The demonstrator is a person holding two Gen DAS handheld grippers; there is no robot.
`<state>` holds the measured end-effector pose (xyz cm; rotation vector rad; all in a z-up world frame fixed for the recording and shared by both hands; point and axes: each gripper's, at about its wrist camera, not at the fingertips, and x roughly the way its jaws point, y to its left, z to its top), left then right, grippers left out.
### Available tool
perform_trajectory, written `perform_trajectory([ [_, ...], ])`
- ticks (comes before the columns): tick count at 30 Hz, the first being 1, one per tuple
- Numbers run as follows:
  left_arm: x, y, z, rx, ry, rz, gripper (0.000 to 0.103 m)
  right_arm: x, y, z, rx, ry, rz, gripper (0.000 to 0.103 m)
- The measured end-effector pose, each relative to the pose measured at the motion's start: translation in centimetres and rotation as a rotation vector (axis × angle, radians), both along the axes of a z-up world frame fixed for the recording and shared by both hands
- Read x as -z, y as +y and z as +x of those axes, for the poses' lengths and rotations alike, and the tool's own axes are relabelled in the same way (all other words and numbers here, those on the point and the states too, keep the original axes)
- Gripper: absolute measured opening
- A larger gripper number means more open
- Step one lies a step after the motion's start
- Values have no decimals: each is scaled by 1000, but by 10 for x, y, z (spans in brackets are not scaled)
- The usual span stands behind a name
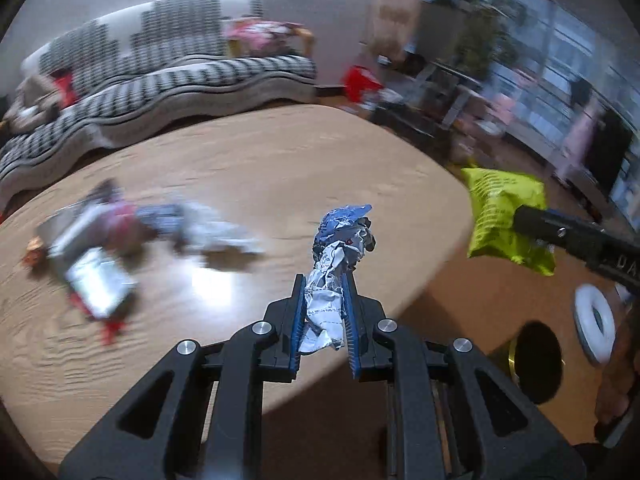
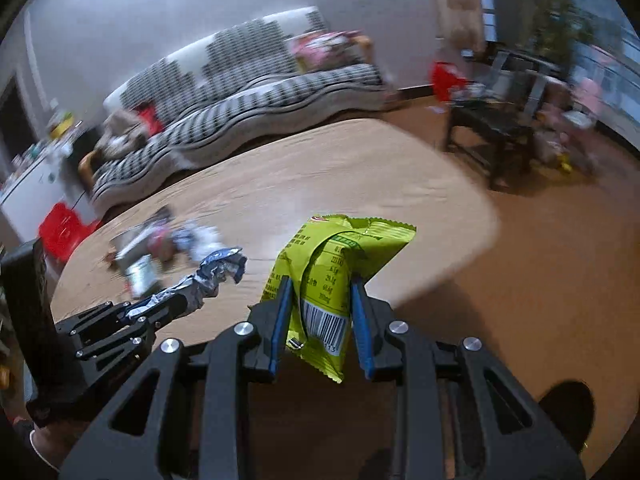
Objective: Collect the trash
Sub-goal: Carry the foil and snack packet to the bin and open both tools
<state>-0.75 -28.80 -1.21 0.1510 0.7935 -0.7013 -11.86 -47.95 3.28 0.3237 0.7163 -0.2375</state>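
A: So, step? 
B: Carry phase. Left gripper point(image 1: 324, 312) clenched on crumpled blue-silver foil wrapper point(image 1: 340, 248), centre frame; right gripper point(image 2: 322, 312) clamps yellow-green plastic snack bag point(image 2: 340, 268), both lifted above round wooden table point(image 1: 240, 168).
A: Next? 
B: Likely dark round bin opening point(image 1: 538, 362), lower right; more blurred litter point(image 1: 120, 240) left.

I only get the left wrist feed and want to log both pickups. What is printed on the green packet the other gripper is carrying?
Observer: The right wrist view shows a barcode low on the green packet, between the fingers.
Operator: Is the right gripper actually clamped on it?
Observer: Yes, the right gripper has both blue pads pressed against the packet, which folds between them.
Operator: What sits at the far left of the room?
Observer: A red stool beside a white cabinet, past the table, left of the striped sofa.
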Motion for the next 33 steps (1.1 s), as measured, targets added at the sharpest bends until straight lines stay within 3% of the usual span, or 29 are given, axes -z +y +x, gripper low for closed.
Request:
perform_trajectory([
  [6, 23, -112, -67, 231, 67, 14, 17, 49, -97, -121, 234, 86, 7, 29],
  [11, 50, -209, -135, 454, 137, 56, 17, 95, -166, -223, 432, 143, 78, 29],
  [17, 88, -302, -211, 684, 218, 129, 17, 135, -213, -307, 568, 174, 157, 29],
  [20, 109, -328, -230, 728, 255, 174, 17, 149, -227, -328, 602, 185, 185, 29],
  [24, 129, -345, -248, 772, 234, 237, 17, 157, -235, -341, 619, 188, 202, 29],
  [33, 139, -358, -254, 810, 239, 248, 18, 165, -246, -337, 643, 188, 228, 30],
])
